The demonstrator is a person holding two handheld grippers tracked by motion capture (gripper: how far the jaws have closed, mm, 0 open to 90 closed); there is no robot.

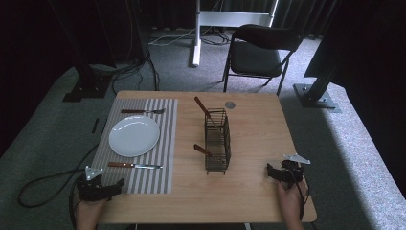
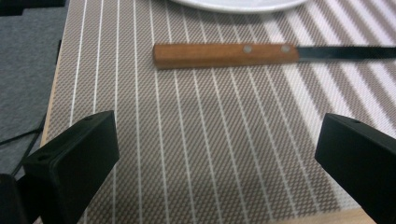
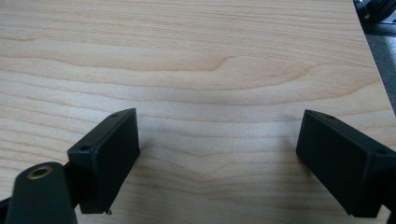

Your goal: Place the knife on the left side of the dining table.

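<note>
Right now both grippers sit at the near edge of the wooden table (image 1: 258, 124) with jaws spread wide and nothing between them — the left gripper (image 1: 107, 188) over the near left corner of the striped placemat (image 1: 158, 167), the right gripper (image 1: 274, 171) over bare wood at the near right. Just ahead of the left one, a wooden-handled knife (image 2: 261, 53) lies flat across the placemat beside a white plate (image 1: 134, 135), with a fork (image 1: 142, 111) on the plate's far side. Mid-table stands a wire caddy (image 1: 218, 141) — two wooden handles poke out of it, tilted.
</note>
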